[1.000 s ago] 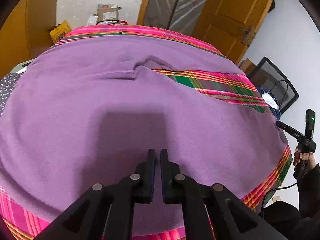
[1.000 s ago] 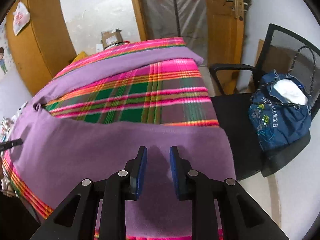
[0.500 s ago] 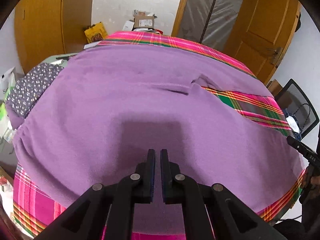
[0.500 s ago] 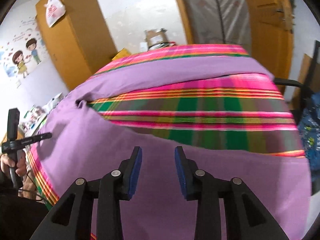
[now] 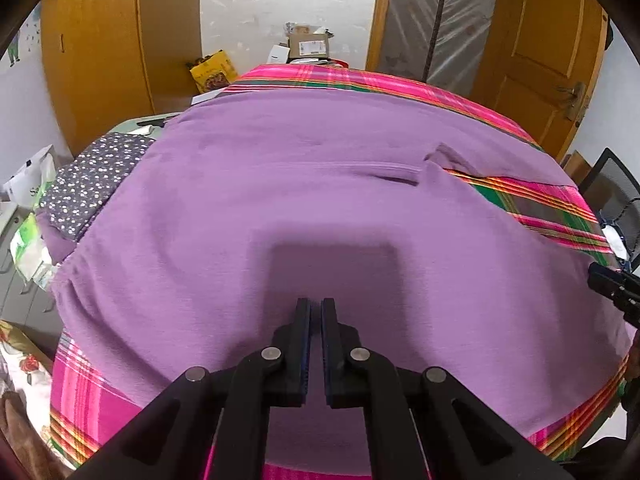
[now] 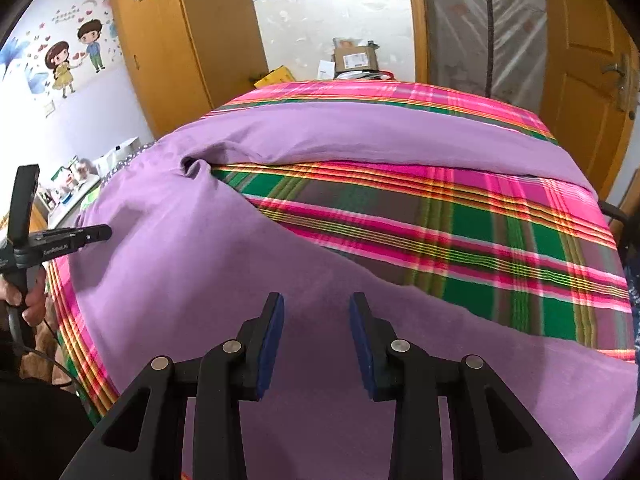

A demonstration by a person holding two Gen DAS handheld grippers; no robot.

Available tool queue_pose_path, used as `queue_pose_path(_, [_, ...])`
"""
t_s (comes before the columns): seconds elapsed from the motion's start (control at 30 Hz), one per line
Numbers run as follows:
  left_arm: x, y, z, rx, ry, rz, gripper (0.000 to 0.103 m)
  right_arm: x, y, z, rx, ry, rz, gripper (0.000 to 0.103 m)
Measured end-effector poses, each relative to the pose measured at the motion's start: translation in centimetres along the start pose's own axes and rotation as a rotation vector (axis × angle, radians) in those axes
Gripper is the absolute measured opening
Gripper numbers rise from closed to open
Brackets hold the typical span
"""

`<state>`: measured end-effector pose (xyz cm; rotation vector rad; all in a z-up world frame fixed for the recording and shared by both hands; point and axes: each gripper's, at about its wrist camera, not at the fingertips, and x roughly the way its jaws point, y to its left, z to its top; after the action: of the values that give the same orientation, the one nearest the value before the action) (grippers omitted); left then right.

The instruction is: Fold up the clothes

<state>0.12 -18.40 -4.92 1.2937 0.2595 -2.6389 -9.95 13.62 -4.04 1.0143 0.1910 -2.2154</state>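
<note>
A large purple garment (image 5: pixel 280 208) lies spread flat over a pink and green plaid bed cover (image 5: pixel 552 208). In the right wrist view the purple garment (image 6: pixel 200 264) forks into two long parts with bare plaid cover (image 6: pixel 460 224) between them. My left gripper (image 5: pixel 316 308) is shut and empty, hovering above the garment's near middle. My right gripper (image 6: pixel 316 304) is open and empty above the near purple part. The left gripper's body (image 6: pixel 60 236) shows at the left edge of the right wrist view.
A dark floral cloth (image 5: pixel 88 184) lies at the bed's left edge. Wooden wardrobe (image 5: pixel 100 52) and door (image 5: pixel 552 40) stand behind. Cardboard boxes (image 5: pixel 308 44) sit past the far end. A black chair (image 5: pixel 612 184) stands at the right.
Both views have swung left across the bed. My right gripper's jaws have opened wider. My left gripper stays shut.
</note>
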Motion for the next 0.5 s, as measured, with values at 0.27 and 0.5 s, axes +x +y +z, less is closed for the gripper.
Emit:
queue_pose_path(0.27, [-0.5,1.4,-0.3,-0.021,-0.009,0.071,0.004,0.7,1.4,1.1,0.001,-0.008,0.042,0.035])
queue_pose_path(0.5, [-0.9,3.1,-0.7,-0.062,-0.017,0.119,0.005,1.5,2.6,1.7,-0.009,-0.004,0.065,0.035])
